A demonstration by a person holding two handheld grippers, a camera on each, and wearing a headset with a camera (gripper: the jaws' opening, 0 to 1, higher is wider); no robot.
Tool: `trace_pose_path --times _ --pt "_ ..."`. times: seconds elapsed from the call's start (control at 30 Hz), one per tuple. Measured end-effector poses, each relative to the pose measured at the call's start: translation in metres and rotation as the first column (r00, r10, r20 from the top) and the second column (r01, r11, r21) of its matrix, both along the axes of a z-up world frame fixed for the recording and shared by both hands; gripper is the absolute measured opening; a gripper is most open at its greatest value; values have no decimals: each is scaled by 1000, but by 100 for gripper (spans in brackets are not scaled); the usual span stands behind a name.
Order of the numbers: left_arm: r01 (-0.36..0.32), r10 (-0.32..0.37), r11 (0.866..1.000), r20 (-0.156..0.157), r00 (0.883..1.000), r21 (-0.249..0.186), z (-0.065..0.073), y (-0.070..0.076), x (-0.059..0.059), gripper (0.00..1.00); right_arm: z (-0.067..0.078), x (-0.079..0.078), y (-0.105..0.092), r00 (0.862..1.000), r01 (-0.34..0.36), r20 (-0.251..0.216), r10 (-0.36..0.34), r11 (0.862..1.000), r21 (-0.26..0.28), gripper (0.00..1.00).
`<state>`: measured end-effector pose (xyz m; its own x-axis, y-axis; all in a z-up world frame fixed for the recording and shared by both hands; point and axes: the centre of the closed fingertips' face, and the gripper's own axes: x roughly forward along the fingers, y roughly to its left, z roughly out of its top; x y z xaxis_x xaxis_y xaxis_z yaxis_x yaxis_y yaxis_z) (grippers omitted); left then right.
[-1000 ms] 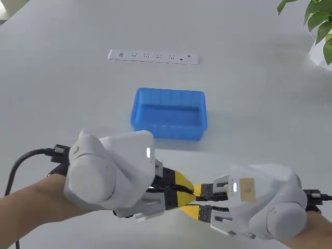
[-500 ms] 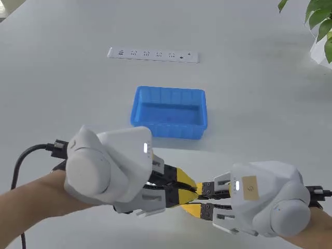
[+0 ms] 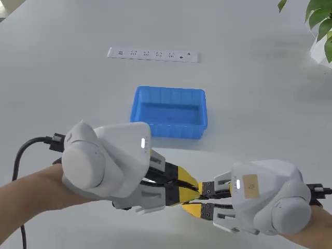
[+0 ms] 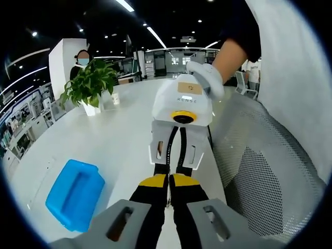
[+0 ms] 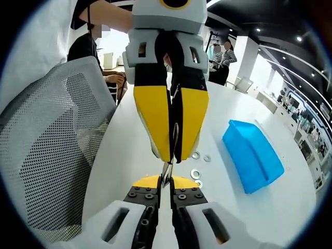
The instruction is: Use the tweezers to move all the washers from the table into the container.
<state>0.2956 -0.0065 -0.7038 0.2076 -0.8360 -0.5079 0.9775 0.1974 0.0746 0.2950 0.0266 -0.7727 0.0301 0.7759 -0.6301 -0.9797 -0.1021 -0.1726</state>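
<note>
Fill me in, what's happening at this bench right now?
A person holds a gripper in each hand over the white table. The left gripper and the right gripper meet tip to tip. Both appear shut on the thin metal tweezers between them, as if passing or re-gripping the tool. A few washers lie on the table beside the tips, none picked up. The blue container sits farther back and looks empty from the head view.
</note>
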Motion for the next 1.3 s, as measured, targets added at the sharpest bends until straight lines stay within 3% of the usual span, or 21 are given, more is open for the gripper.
trace_pose_path --times 0.17,0.27,0.5,0.67,0.83,0.97,1.1,1.2,1.3 --pt "42 -42 998 3 999 37 -5 5 -4 9 0 -3 1 1000 -10 -5 10 1000 0 7" --pt "72 -73 996 26 997 44 -6 3 -6 6 0 -2 1 1000 -10 -7 10 1000 0 7" --pt "125 -126 990 19 992 69 -6 3 -5 5 0 -2 1 1000 -13 -12 13 1000 -1 7" --pt "156 -158 986 36 987 57 -7 3 -6 5 0 -3 1 1000 -15 -13 15 1000 0 7" --pt "161 -163 985 35 986 65 -5 5 -6 5 1 -4 3 1000 -18 -19 18 1000 7 7" --pt "168 -169 985 38 985 48 1 12 -10 5 7 -6 9 999 -23 -33 24 999 28 8" --pt "147 -148 989 45 988 21 9 20 -11 5 15 -8 18 997 -24 -67 29 997 70 8" --pt "125 -125 992 33 992 -2 14 25 -12 5 20 -10 24 994 -37 -95 47 994 98 9" --pt "112 -112 994 30 993 -8 15 31 -12 5 21 -10 30 993 -58 -96 69 992 108 9"
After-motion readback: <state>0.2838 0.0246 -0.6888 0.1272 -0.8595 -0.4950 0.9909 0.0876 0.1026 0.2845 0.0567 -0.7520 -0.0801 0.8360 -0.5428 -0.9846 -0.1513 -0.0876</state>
